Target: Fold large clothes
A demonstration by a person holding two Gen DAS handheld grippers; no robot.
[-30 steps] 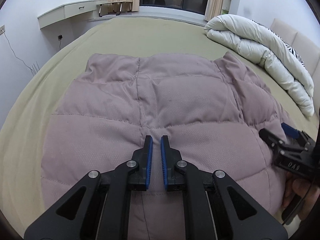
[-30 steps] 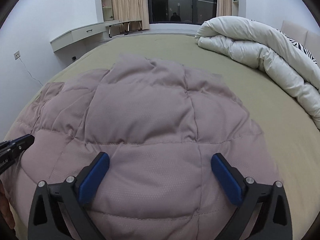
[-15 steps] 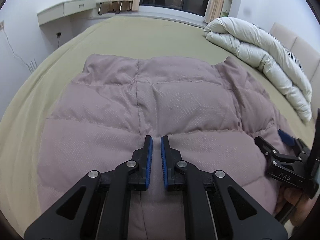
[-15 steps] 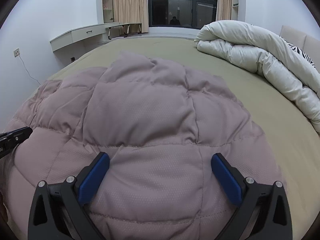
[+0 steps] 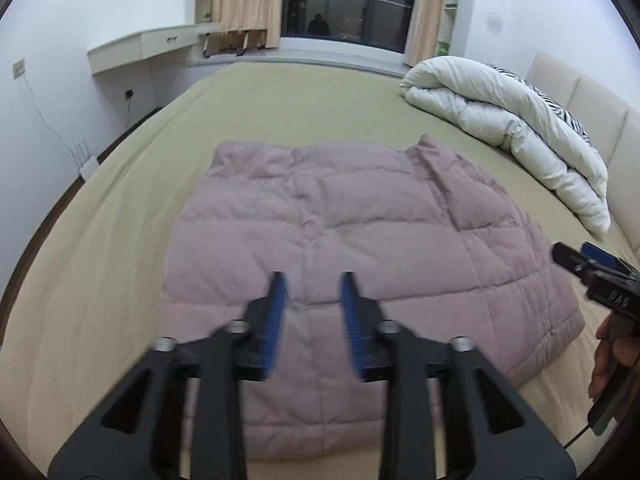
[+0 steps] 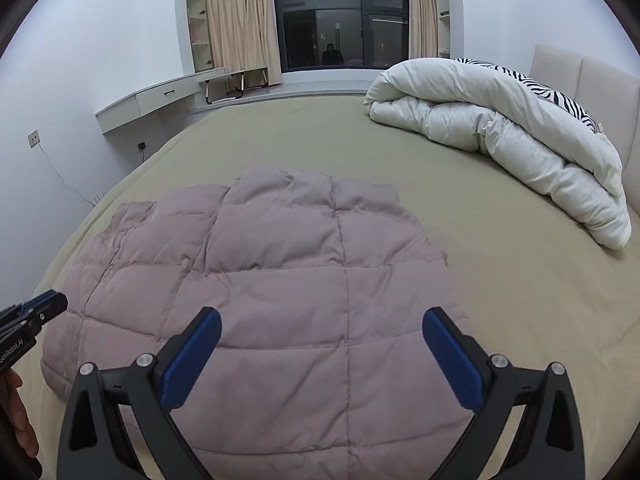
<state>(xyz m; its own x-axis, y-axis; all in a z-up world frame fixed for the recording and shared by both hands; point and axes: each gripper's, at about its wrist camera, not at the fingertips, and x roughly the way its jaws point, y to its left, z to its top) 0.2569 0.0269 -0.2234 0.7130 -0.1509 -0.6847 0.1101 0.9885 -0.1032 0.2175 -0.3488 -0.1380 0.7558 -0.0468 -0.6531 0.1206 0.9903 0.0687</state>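
The mauve quilted down jacket [image 5: 360,248] lies on the olive-green bed sheet [image 5: 280,96] as a compact, roughly rectangular block, with no sleeve sticking out in either view. By the look of it the folding is finished or nearly so; what could remain is one more fold to halve the block, or a little squaring of its edges (its far right corner stands up slightly and the right side looks puffier than the left).

The left gripper [image 5: 312,312] hovers above the near part of the jacket with its jaws opening and nothing between them; its blue pads [image 5: 276,320] are blurred. The right gripper [image 6: 320,356] hangs over the jacket's right half with its jaws spread wide and empty, the fabric below it untouched. Both are clear of the cloth.

Compared with a second ago, the left gripper's pads have gone from nearly touching each other to well apart. Both cameras have pulled up and back: the jacket fills less of each view, and more of the sheet, the rolled white duvet [image 6: 500,128] and the window [image 6: 340,20] shows. The jacket itself has kept its shape and place.
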